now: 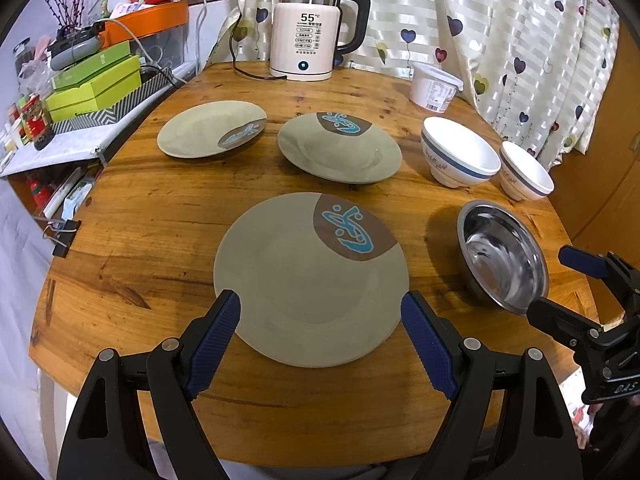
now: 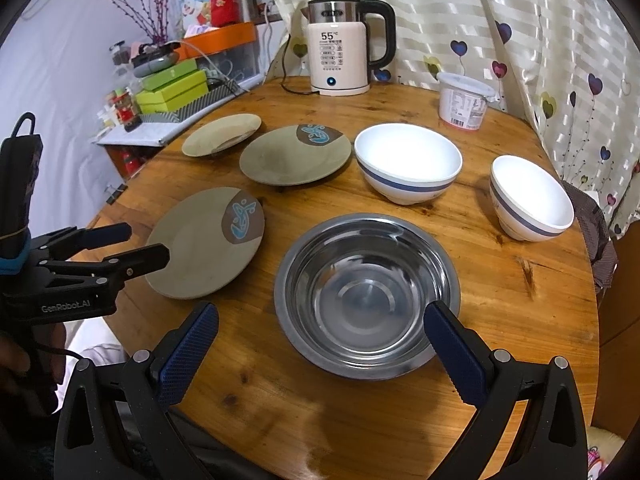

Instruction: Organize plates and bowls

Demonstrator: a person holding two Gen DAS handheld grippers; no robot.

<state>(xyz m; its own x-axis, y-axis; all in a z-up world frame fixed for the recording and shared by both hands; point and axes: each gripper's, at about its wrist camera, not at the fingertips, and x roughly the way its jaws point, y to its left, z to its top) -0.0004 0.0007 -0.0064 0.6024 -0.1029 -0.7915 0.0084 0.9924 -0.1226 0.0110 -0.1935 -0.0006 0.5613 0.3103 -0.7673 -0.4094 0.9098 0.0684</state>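
Three olive plates with a brown-and-blue fish patch lie apart on the round wooden table (image 1: 132,248): a near plate (image 1: 304,276) (image 2: 204,244), a middle plate (image 1: 340,152) (image 2: 294,154) and a far-left plate (image 1: 204,128) (image 2: 222,134). Two white bowls with a blue band (image 1: 460,152) (image 1: 526,170) (image 2: 408,160) (image 2: 532,196) stand upright at the right. A steel bowl (image 1: 504,256) (image 2: 366,292) sits at the near right. My left gripper (image 1: 320,300) (image 2: 147,243) is open, its fingers either side of the near plate's front edge. Over the steel bowl's front rim, my right gripper (image 2: 322,312) (image 1: 547,282) hangs open and empty.
An electric kettle (image 1: 308,28) (image 2: 340,48) with its cord stands at the table's back edge. Beside the curtain sits a white lidded tub (image 1: 434,86) (image 2: 464,100). Green boxes (image 1: 96,80) and clutter fill a shelf past the table's left edge.
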